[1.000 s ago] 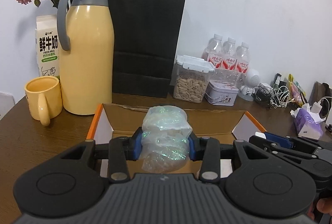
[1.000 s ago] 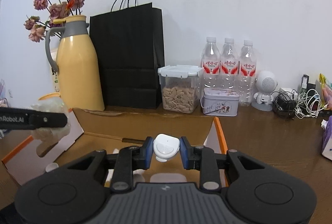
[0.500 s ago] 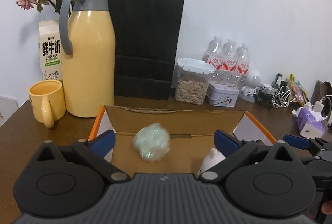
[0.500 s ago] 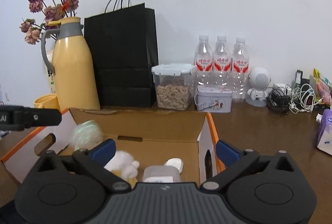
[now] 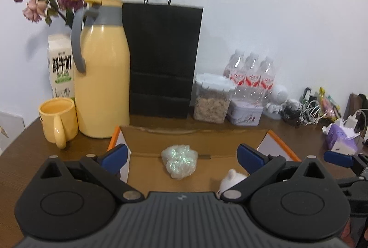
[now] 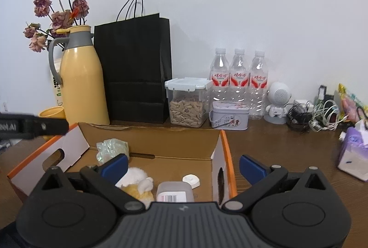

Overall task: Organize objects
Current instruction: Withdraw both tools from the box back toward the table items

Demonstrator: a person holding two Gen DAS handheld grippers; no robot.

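An open cardboard box (image 5: 193, 137) with orange edges sits on the brown table; it also shows in the right wrist view (image 6: 149, 135). A crumpled iridescent plastic wad (image 5: 179, 161) lies inside it, seen also in the right wrist view (image 6: 112, 148). A white and yellow plush toy (image 6: 135, 181), a small white round cap (image 6: 191, 179) and a clear plastic case (image 6: 174, 191) also lie in the box. My left gripper (image 5: 182, 157) is open and empty above the box. My right gripper (image 6: 182, 166) is open and empty above the box's right side.
Behind the box stand a yellow thermos (image 5: 101, 77), a yellow mug (image 5: 58, 120), a milk carton (image 5: 60, 64), a black paper bag (image 5: 163, 59), a seed jar (image 5: 212, 98), a tin (image 5: 245, 112) and three water bottles (image 6: 239, 77). Cables (image 6: 315, 115) and a tissue pack (image 6: 354, 153) lie at right.
Both grippers opened and let go: the plastic wad dropped from the left one into the box, the white cap from the right one. Both grippers have since drawn back slightly.
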